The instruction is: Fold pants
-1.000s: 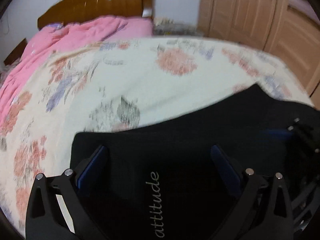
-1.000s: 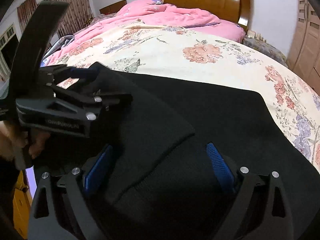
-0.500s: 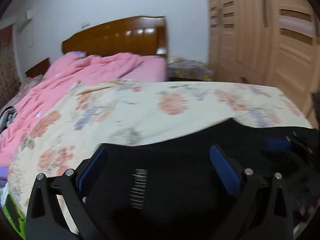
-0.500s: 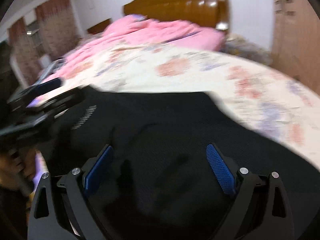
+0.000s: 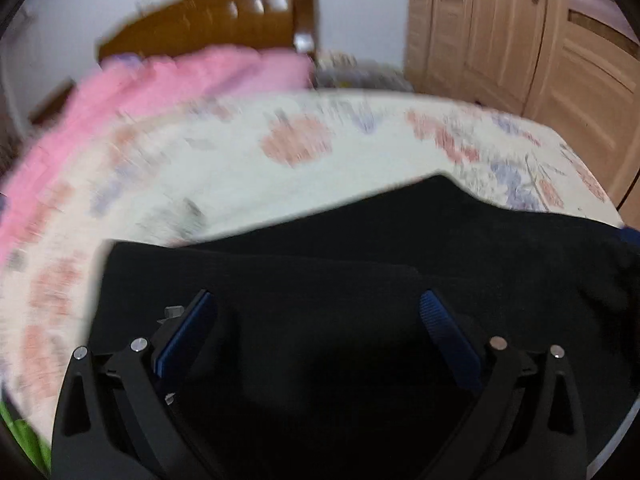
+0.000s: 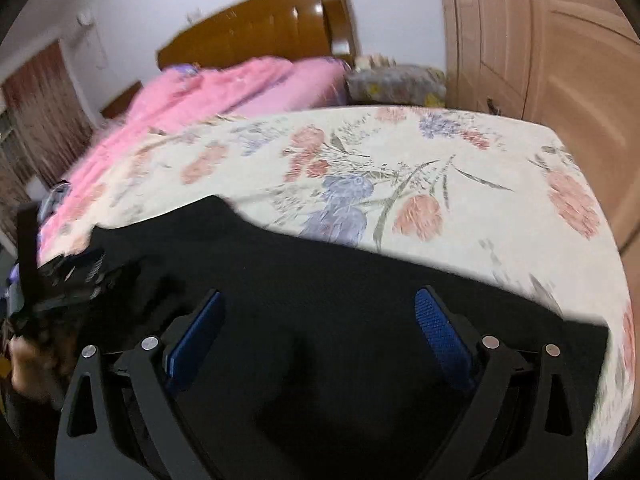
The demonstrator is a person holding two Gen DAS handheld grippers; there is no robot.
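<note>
A bed with a floral sheet point(image 6: 400, 152) fills both views, with a pink quilt point(image 6: 224, 88) bunched toward the wooden headboard point(image 6: 256, 28) and a pale wooden wardrobe point(image 5: 520, 40) along its right side. The black pants point(image 5: 360, 264) lie spread across the near edge of the sheet, directly below both cameras.

The left wrist view is heavily blurred on its left half, yet it alone shows a fold line where an upper layer of black cloth lies over a lower one. The right wrist view is sharper; it alone shows the pants' far edge rising to a peak at the left, a brown curtain point(image 6: 44, 112) by the wall, and the person's hand point(image 6: 28, 364) at the far left edge.

The left gripper point(image 5: 316, 320) hangs over the pants with its blue pads point(image 5: 184, 332) spread wide, nothing between them. The right gripper point(image 6: 316, 320) is likewise spread wide above the dark cloth, gripping nothing.
</note>
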